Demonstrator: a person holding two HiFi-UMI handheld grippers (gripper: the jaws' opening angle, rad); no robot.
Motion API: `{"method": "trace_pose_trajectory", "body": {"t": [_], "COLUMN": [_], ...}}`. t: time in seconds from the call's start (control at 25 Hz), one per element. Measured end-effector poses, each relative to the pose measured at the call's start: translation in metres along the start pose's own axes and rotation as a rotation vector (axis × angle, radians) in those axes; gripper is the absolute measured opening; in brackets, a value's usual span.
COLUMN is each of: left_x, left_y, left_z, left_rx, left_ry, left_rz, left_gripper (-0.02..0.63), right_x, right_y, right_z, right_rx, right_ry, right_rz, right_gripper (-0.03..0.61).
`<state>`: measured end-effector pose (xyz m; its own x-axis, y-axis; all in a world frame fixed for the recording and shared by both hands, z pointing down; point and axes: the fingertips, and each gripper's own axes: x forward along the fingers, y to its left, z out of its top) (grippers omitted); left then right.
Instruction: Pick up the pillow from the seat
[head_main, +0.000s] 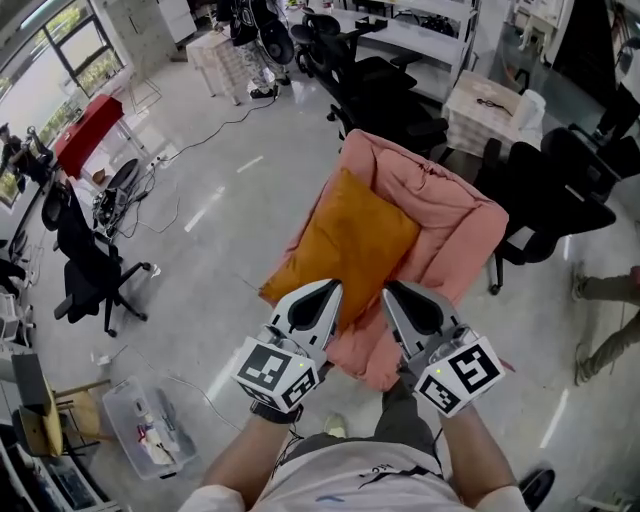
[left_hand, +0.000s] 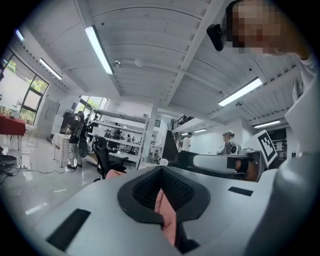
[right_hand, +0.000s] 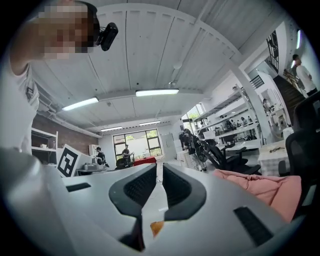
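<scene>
Seat (head_main: 440, 215): pink, padded, centre of the head view.
Pillow (head_main: 345, 245): orange, lying flat on the seat's 9 o'clock half, untouched.
Left gripper (head_main: 328, 290): at the pillow's 6 o'clock edge, jaws clenched tip to tip. The pink sliver in the slit is probably the seat beyond, not cloth pinched.
Right gripper (head_main: 393, 291): at 3 o'clock of the left, jaws closed, empty.

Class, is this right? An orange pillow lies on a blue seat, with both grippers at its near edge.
No: the seat is pink, not blue, as the head view shows. The orange pillow lies on it, with the left gripper and right gripper at its near edge.
</scene>
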<state>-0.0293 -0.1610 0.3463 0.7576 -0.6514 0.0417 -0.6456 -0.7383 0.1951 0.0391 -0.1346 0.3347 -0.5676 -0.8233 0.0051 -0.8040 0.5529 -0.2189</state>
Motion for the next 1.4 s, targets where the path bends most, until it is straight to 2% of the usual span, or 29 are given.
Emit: {"method": "trace_pose_trajectory", "body": {"t": [0.4,0.64,0.92,1.12,1.4], "left_x": [0.153,0.211,0.246,0.26,0.276], "left_y": [0.077,0.132,0.175,0.205,0.239], "left_z": [-0.027,-0.055,-0.089,-0.101,-0.122], "left_rx": [-0.012,-0.024,-0.041,-0.047,-0.069], "left_ry": [0.027,0.059,0.08,0.075,0.059], "left_rz": [0.145,0.256,0.321,0.355,0.396], "left_gripper": [0.009,0.009,0.009,0.009,0.009], "right_x": [0.102,0.164,0.23,0.276,0.323], "right_y": [-0.152,-0.219,-0.271,-0.3,-0.319], "right_z": [-0.024,-0.061,-0.115,-0.149,-0.197], "right_rx": [-0.01,-0.022,-0.074,-0.045,-0.044], "right_ry": [0.125,0.194,0.282,0.338,0.42], "right_rz": [0.198,0.33,0.441,0.455,0.495], "right_gripper": [0.129,0.181,0.246,0.279,0.306]}}
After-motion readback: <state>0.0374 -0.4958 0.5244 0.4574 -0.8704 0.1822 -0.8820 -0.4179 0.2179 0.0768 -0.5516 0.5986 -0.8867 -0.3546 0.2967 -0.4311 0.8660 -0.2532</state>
